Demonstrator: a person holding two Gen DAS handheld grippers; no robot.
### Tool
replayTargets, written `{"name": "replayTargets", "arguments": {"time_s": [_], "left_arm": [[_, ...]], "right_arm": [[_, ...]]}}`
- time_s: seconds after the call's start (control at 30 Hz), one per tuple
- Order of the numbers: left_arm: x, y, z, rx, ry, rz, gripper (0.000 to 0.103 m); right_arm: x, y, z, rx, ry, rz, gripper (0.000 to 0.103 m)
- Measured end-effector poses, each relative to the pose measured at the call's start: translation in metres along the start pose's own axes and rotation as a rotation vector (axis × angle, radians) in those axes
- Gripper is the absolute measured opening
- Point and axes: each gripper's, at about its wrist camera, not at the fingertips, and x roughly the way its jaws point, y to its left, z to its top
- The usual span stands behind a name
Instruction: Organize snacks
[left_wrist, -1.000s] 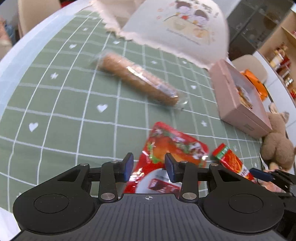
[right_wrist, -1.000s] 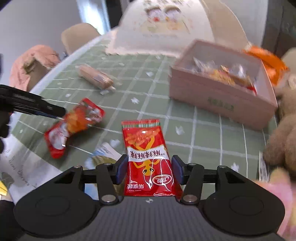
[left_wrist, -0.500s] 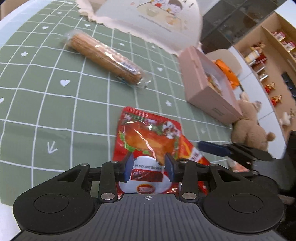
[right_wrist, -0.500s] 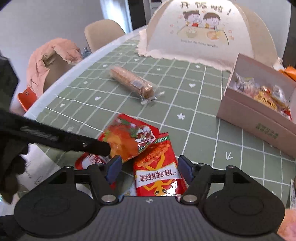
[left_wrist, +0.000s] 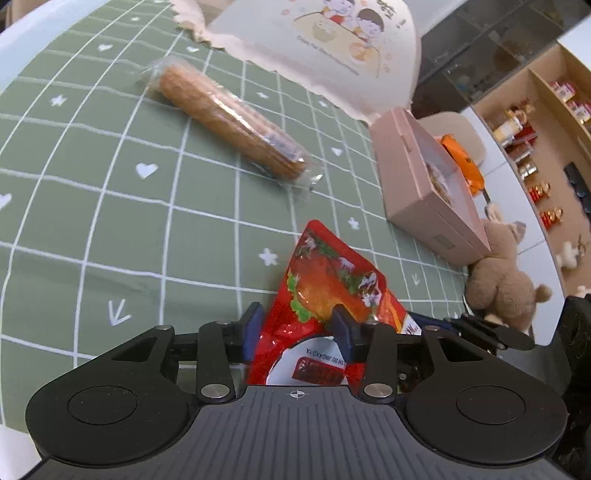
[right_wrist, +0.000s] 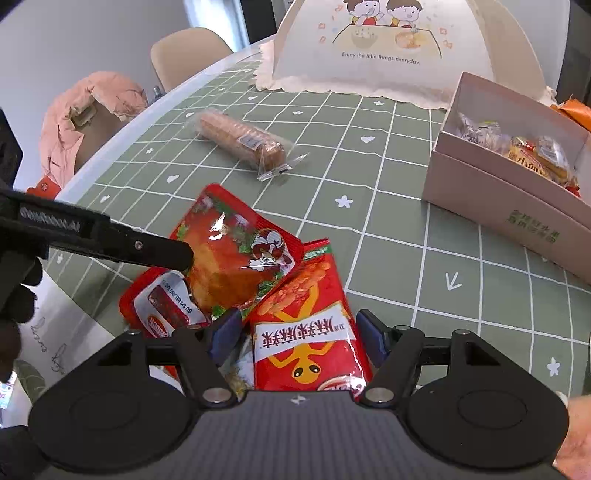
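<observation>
A red pouch (left_wrist: 332, 280) with a roast-meat picture lies on the green checked cloth, at the near table edge. My left gripper (left_wrist: 297, 328) is over its near end. The jaws are opening, with the pouch between and under the fingers, not pinched. From the right wrist view, a left finger (right_wrist: 162, 251) rests over the pouch (right_wrist: 236, 251). A red strip packet (right_wrist: 306, 314) with a yellow figure lies beside it, its corner under the pouch. My right gripper (right_wrist: 297, 334) straddles it, open, with a gap at the left pad.
A biscuit roll (right_wrist: 240, 140) in clear wrap lies further back. A pink box (right_wrist: 498, 195) holding several snacks stands at the right, a plush toy (left_wrist: 506, 280) beside it. A mesh food cover (right_wrist: 388, 44) stands behind. A chair with a pink coat (right_wrist: 88, 114) is at the left.
The right jaws spread off the strip packet, which now lies next to the pouch. The left jaws widened a little and the pouch now sits askew between them.
</observation>
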Motion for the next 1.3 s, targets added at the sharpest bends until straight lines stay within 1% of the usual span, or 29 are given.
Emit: {"name": "replayTargets", "arguments": {"time_s": [0.1,0.17,0.2,0.27,0.3,0.37,0.4,0.47,0.5,0.67,0.73,0.8,0.9,0.97,1.03,1.1,1.2,1.23,1.3], "left_arm": [[-0.007,-0.011,0.0,0.062,0.017,-0.047,0.045],[-0.011,-0.018,0.0,0.077,0.046,-0.127,0.044],[-0.014,-0.02,0.0,0.095,0.048,-0.153,0.044],[-0.015,-0.026,-0.001,0.128,0.056,-0.186,0.044],[-0.014,-0.027,-0.001,0.132,0.061,-0.191,0.044],[-0.005,-0.025,0.0,0.112,0.08,-0.176,0.044],[0.002,-0.025,0.0,0.101,0.09,-0.152,0.044],[0.014,-0.025,-0.001,0.095,0.107,-0.076,0.033],[0.017,-0.028,-0.002,0.104,0.106,-0.039,0.032],[0.017,-0.038,-0.003,0.133,0.067,0.023,0.033],[0.013,-0.038,-0.001,0.127,0.039,0.052,0.033],[0.006,-0.034,0.003,0.091,0.0,0.065,0.033],[-0.009,-0.032,0.009,0.066,-0.043,0.071,0.033],[-0.013,-0.035,0.01,0.078,-0.042,0.065,0.033],[-0.012,-0.041,0.007,0.1,-0.02,0.062,0.033],[-0.008,-0.051,0.001,0.137,0.003,0.06,0.033],[0.002,-0.062,-0.007,0.209,0.027,0.099,0.033],[0.005,-0.063,-0.01,0.224,0.034,0.11,0.033],[0.009,-0.063,-0.013,0.233,0.05,0.123,0.033]], "right_arm": [[-0.001,-0.004,-0.002,0.0,-0.007,-0.015,0.07],[-0.002,-0.009,-0.002,0.012,-0.01,-0.014,0.071],[-0.002,-0.011,-0.003,0.016,-0.013,-0.016,0.072],[-0.004,-0.015,-0.004,0.03,-0.02,-0.007,0.072],[-0.004,-0.017,-0.005,0.034,-0.023,-0.005,0.072],[-0.004,-0.018,-0.006,0.034,-0.027,-0.004,0.072],[-0.004,-0.018,-0.006,0.032,-0.028,-0.008,0.072],[-0.005,-0.017,-0.006,0.026,-0.025,-0.012,0.072],[-0.006,-0.016,-0.006,0.019,-0.025,-0.018,0.072],[-0.013,-0.01,-0.008,-0.014,-0.021,-0.066,0.072],[-0.02,-0.004,-0.007,-0.034,-0.03,-0.086,0.072],[-0.031,0.004,-0.008,-0.072,-0.057,-0.091,0.072],[-0.043,0.009,-0.008,-0.093,-0.068,-0.055,0.072],[-0.044,0.005,-0.008,-0.068,-0.044,-0.017,0.072],[-0.042,-0.001,-0.009,-0.041,-0.025,-0.014,0.072],[-0.042,-0.01,-0.012,-0.018,-0.017,-0.031,0.072],[-0.04,-0.027,-0.016,-0.002,-0.006,-0.086,0.072],[-0.036,-0.034,-0.017,0.011,0.007,-0.115,0.072],[-0.034,-0.044,-0.018,0.039,0.007,-0.171,0.073]]}}
